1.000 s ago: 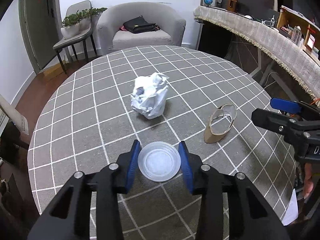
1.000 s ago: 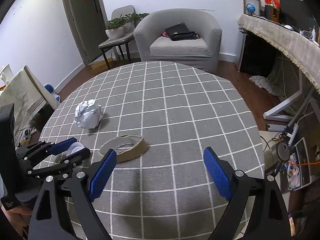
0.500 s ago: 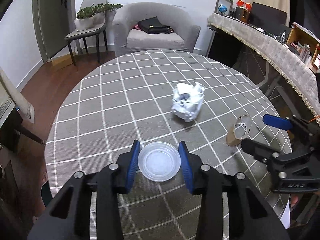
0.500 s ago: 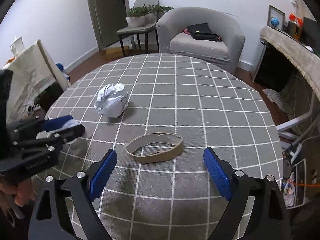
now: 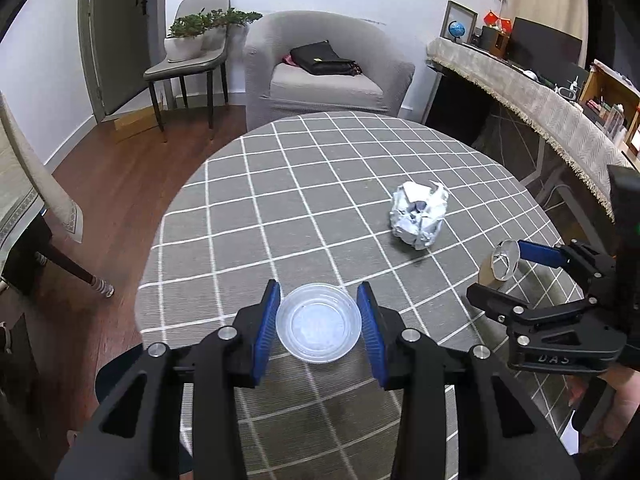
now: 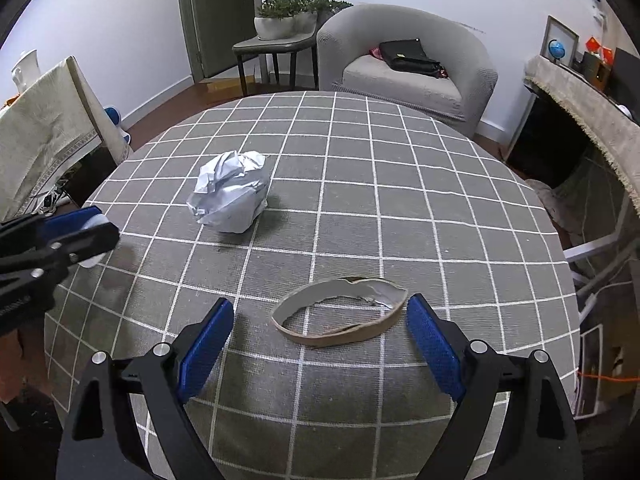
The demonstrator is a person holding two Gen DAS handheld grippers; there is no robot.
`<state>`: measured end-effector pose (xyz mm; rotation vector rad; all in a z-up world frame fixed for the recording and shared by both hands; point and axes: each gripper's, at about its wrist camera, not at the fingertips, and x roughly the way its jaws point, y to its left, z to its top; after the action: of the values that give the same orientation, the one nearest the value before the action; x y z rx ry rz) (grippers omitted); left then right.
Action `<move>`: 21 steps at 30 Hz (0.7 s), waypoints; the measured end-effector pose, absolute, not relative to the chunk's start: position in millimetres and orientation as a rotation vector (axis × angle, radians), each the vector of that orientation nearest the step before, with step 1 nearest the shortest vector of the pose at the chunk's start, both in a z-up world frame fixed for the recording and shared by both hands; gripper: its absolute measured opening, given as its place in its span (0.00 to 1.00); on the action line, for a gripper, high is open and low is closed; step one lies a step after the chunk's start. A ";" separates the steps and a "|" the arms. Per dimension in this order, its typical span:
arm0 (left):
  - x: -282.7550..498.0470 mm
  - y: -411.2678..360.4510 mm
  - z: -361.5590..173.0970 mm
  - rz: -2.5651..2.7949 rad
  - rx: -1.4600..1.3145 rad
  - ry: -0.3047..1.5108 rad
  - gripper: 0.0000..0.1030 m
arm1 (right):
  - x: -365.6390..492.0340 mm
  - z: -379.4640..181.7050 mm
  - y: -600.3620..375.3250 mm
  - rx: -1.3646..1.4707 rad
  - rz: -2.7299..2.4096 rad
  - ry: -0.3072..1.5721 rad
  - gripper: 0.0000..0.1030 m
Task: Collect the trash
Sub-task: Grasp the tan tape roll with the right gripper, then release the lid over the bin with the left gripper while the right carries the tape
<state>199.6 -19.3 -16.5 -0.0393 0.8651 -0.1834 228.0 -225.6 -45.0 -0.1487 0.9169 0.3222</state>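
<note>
So the round table (image 6: pixel 400 184) with the grey checked cloth fills most of both views, and its edge curves away on every side, with wood floor off to the left of the left wrist frame and a cluttered floor with cables at the right of the right wrist frame. Lots of bare cloth in the middle and upper part, so there's plenty of room to swing around.

Progress-wise I'd say roughly a third in: one piece is picked up, two are lying there, and no bin shows anywhere.

The crumpled paper ball (image 6: pixel 230 196) sits untouched, centre-left in the right wrist view, well apart from both tools.

The torn cardboard ring (image 6: pixel 340 312) lies flat, low centre in that same frame, right between the pads of the right gripper (image 6: pixel 320 352). Those jaws are spread wide; the right pad sits just beside the ring's end and the left one is apart from it, so no grip yet.

The clear plastic lid (image 5: pixel 319 322) is the collected one, pinched at a middling width by the left gripper (image 5: pixel 318 330), bottom centre of its own view, hanging near the table's left rim.
</note>
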 end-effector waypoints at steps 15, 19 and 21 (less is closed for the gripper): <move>189.9 16.2 -10.4 -0.148 -0.061 0.849 0.41 | 228.4 -28.1 -198.4 -0.130 0.350 0.882 0.60; 187.0 28.3 -9.0 -0.128 -0.065 0.848 0.41 | 226.0 -13.0 -180.0 -0.131 0.382 0.846 0.60; 185.6 35.0 -9.2 -0.119 -0.068 0.847 0.41 | 222.6 -5.9 -168.8 -0.139 0.399 0.827 0.60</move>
<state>185.6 35.0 -9.2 -0.0679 0.8468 -0.1186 222.6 -168.8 -5.9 -0.1390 0.8275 0.3993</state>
